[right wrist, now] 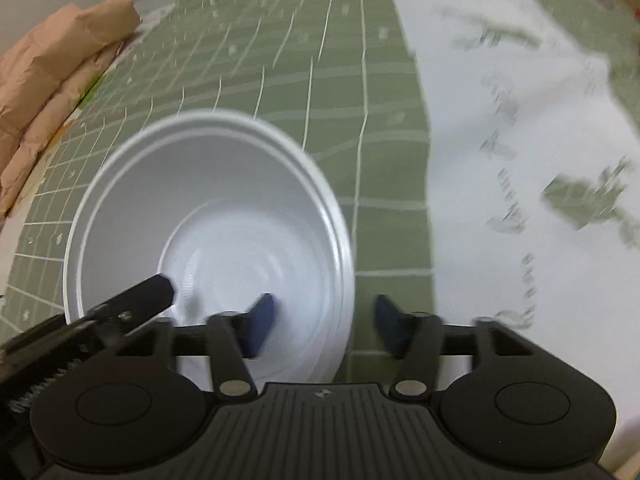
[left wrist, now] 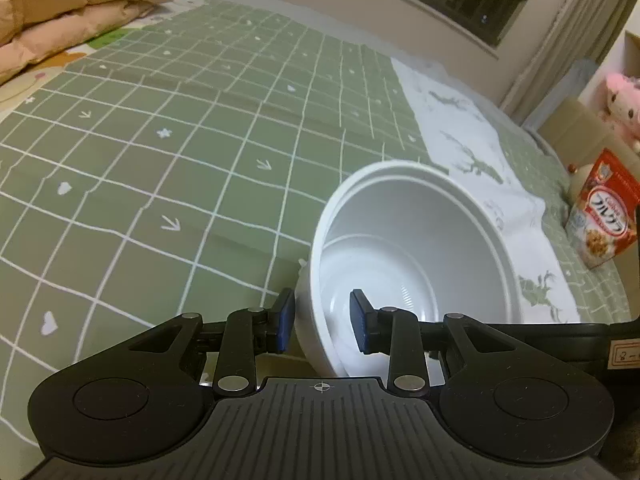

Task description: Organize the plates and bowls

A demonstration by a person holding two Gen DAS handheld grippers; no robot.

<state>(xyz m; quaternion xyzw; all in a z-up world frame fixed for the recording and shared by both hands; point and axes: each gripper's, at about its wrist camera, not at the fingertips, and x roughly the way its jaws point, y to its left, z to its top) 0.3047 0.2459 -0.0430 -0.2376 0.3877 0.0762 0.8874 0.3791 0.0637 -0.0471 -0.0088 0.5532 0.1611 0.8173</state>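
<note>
Left gripper [left wrist: 322,320] clamps bowls [left wrist: 416,248] – perhaps two nested | right gripper [right wrist: 324,328] parted, astride rim

Bowls on the bed, low and centre in both views.

The stacked bowls [left wrist: 416,264] sat on the checked bedcover [left wrist: 180,128], lower right of centre; a folded quilt [left wrist: 60,4] lay upper left, a patterned cloth [left wrist: 472,152] behind to the right, and a cereal box [left wrist: 604,216] at the right edge.
</note>
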